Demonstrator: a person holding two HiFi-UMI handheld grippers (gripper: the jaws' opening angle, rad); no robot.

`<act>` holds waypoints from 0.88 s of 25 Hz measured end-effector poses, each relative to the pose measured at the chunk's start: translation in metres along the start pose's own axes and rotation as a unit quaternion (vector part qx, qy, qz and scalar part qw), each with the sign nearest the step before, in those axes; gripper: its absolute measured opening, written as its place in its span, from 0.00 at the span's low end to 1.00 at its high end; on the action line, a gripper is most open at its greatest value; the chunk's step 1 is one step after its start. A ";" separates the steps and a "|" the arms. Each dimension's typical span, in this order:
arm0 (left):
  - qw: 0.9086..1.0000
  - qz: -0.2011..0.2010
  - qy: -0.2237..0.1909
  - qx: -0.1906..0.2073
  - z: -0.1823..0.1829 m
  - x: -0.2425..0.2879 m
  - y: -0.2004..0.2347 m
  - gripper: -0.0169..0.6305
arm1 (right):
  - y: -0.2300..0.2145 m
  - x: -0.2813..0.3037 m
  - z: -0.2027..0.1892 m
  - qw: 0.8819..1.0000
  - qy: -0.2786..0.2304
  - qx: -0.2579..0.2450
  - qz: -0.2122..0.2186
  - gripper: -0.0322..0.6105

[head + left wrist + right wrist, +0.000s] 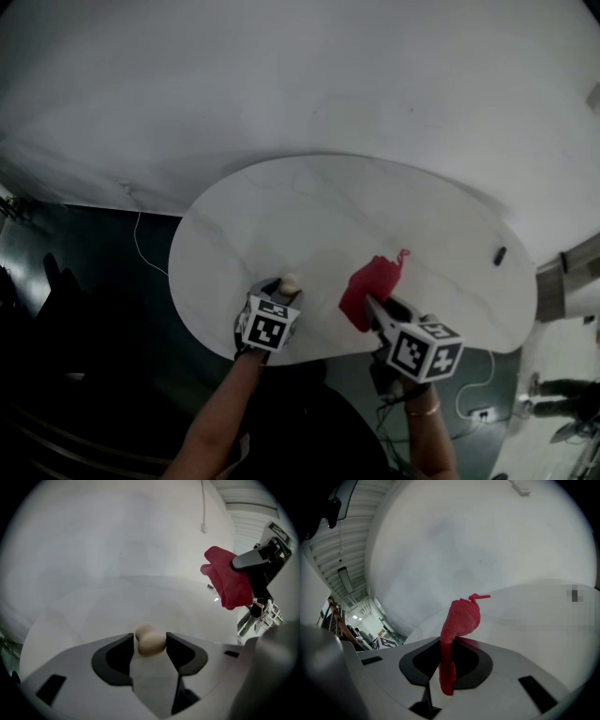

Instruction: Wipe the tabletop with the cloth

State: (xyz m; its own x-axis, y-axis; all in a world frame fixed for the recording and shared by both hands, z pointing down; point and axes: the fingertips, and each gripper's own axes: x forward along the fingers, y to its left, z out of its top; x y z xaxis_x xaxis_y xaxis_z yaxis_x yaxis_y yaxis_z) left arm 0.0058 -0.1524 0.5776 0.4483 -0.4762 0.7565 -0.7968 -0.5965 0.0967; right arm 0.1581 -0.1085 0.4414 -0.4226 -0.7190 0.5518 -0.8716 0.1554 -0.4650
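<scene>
Room: white backdrop behind, dark floor below, a thin cable trailing on it.
Surface: white oval tabletop with faint grey veins, seen steeply from above.
Left gripper: at the near edge of the tabletop, left of the cloth. Its jaws stand fairly wide with a small beige lumpy object at their tips. The object fills the gap and looks to touch both pads, so it reads as pinched.
Beige object: two rounded lobes, slightly blurred. Cannot tell what it is.
Right gripper: at the near edge too, just right of the left one. Its jaws are pressed together on the red cloth.
Cloth: bunched. The bulk sticks out ahead of the jaws, a narrow tail runs back between them, and a twisted corner points up.
Cloth position: over the near-centre part of the tabletop. Cannot tell whether it touches the surface.
Grippers: near each other, apart.
Other: a small dark item lies near the far right rim, well apart from both grippers.
Person: a forearm behind each gripper, and a bracelet on the right wrist.
</scene>
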 end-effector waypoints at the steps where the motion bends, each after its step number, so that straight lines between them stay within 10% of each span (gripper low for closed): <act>1: 1.000 -0.001 0.001 0.001 0.000 0.000 0.000 0.34 | 0.001 0.000 0.000 1.000 0.000 -0.001 0.001 0.13; 13: 0.995 0.035 -0.090 -0.029 0.024 -0.050 -0.002 0.34 | 0.014 -0.003 0.002 1.000 -0.005 -0.018 0.024 0.13; 22: 0.983 0.072 -0.162 -0.051 0.050 -0.107 0.003 0.13 | 0.033 -0.011 0.017 0.996 -0.050 -0.060 0.044 0.13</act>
State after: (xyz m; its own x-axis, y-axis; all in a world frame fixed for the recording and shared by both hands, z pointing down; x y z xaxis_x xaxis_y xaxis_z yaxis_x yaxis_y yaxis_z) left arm -0.0246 -0.1356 0.4643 0.4206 -0.7418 0.5224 -0.8902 -0.4484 0.0799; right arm 0.1379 -0.1068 0.4079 -0.4774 -0.7619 0.4377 -0.8580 0.2969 -0.4191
